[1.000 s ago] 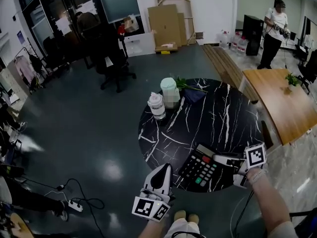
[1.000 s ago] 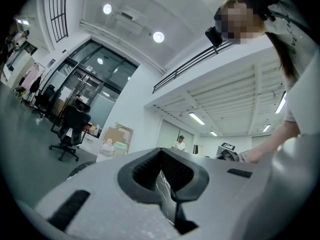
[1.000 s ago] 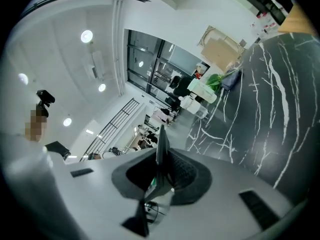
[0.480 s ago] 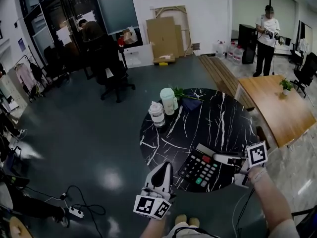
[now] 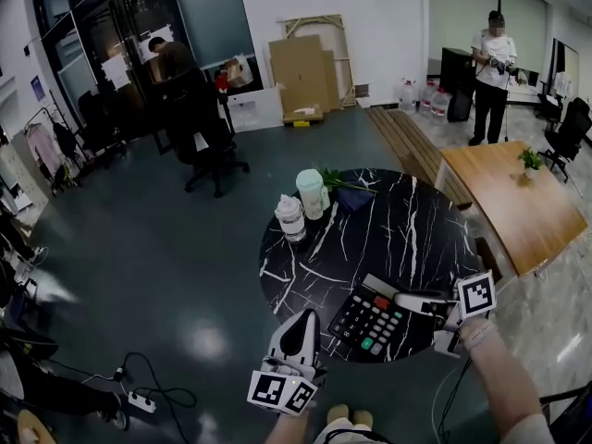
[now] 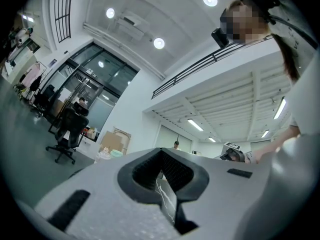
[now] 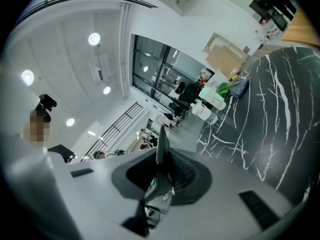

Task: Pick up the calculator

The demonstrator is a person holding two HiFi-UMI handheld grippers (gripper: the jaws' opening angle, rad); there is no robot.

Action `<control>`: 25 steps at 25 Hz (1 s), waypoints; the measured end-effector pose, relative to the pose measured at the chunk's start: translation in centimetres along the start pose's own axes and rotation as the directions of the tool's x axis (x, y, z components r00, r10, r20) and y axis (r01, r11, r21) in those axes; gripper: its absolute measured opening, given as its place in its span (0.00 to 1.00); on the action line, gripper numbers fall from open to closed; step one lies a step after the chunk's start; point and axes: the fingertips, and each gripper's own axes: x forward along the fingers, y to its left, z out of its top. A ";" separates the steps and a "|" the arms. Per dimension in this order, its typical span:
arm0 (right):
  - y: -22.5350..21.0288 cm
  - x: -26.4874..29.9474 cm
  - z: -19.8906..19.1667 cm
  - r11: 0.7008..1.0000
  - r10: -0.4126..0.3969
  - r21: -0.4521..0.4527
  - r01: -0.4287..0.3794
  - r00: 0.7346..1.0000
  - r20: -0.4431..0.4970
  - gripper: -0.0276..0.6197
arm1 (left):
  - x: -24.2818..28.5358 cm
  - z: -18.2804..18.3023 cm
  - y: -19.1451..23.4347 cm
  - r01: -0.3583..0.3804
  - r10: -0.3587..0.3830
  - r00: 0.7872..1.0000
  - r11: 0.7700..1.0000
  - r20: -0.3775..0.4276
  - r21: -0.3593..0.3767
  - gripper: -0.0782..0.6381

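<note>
Calculator [image 5: 370, 322] sits clamped by its right edge in the right gripper [image 5: 407, 300], over the near rim of a round black marble table [image 5: 416, 229]; from the head view it is unclear whether it clears the tabletop. Its keys face up, with red and green ones among the dark rows. In the right gripper view the calculator [image 7: 161, 149] stands edge-on between the pads, which press on it from both sides.

The left gripper [image 5: 303, 318] hangs just off the table's near-left edge, apart from the calculator, its marker cube turned toward the camera. Its jaws are drawn almost together around nothing, with only a sliver of marble showing through the slit in the left gripper view.

At the table's far side stand a white bottle [image 5: 290, 218] and a pale green cup [image 5: 312, 194], close together, with leafy stems [image 5: 338, 179] and a dark cloth [image 5: 356, 198] beside them. A wooden table [image 5: 518, 211] lies to the right, a small plant on its far end. Beyond it a person [image 5: 488, 63] stands; an office chair [image 5: 199, 128] and cardboard sheets [image 5: 303, 67] fill the back of the room.
</note>
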 end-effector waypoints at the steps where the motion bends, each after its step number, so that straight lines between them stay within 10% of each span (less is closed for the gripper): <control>1: -0.2 0.0 -0.3 1.000 -0.003 0.009 0.003 1.000 -0.001 0.13 | -0.2 -0.2 0.2 -0.005 0.005 1.000 1.000 -0.003 -0.004 0.12; 25: -0.8 0.6 -1.3 1.000 -0.015 0.018 0.016 1.000 -0.012 0.13 | -0.9 -1.1 0.8 -0.007 0.006 1.000 1.000 -0.028 -0.010 0.12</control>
